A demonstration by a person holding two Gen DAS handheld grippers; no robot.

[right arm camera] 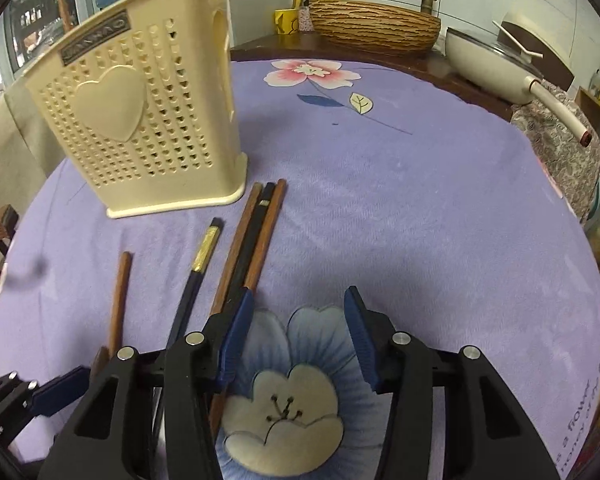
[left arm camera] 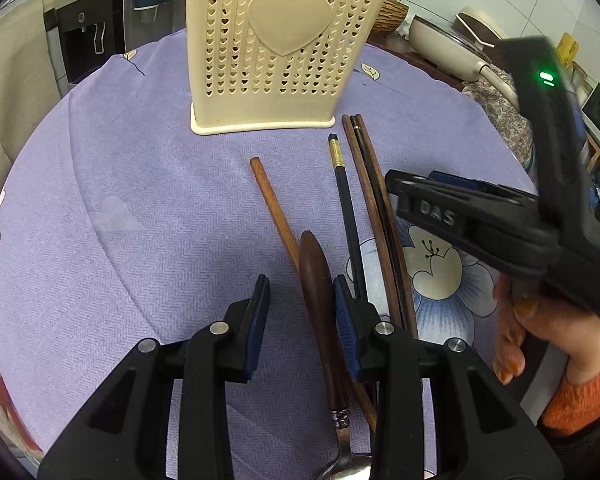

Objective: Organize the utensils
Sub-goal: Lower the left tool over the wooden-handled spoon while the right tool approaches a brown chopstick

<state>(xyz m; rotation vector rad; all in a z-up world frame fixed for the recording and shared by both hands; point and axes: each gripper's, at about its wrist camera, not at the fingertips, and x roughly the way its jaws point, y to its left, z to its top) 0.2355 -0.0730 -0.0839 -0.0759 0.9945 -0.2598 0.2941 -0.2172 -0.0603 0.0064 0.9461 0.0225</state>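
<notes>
Blue pads of my left gripper (left arm camera: 302,300) stand apart around the spoon (left arm camera: 320,300) handle, not clamped. Right gripper (right arm camera: 300,320) open, empty, beside the chopsticks (right arm camera: 256,236). Pickup step; next: close on spoon, lift to holder (left arm camera: 278,46) behind.

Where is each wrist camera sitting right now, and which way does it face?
Left wrist: on the left gripper, angled down at the spoon between its open fingers; the right gripper and a hand show.
Right wrist: on the right gripper, angled down at the purple tablecloth; jaws open, nothing between.
Shared: the cream utensil holder and chopsticks.
</notes>
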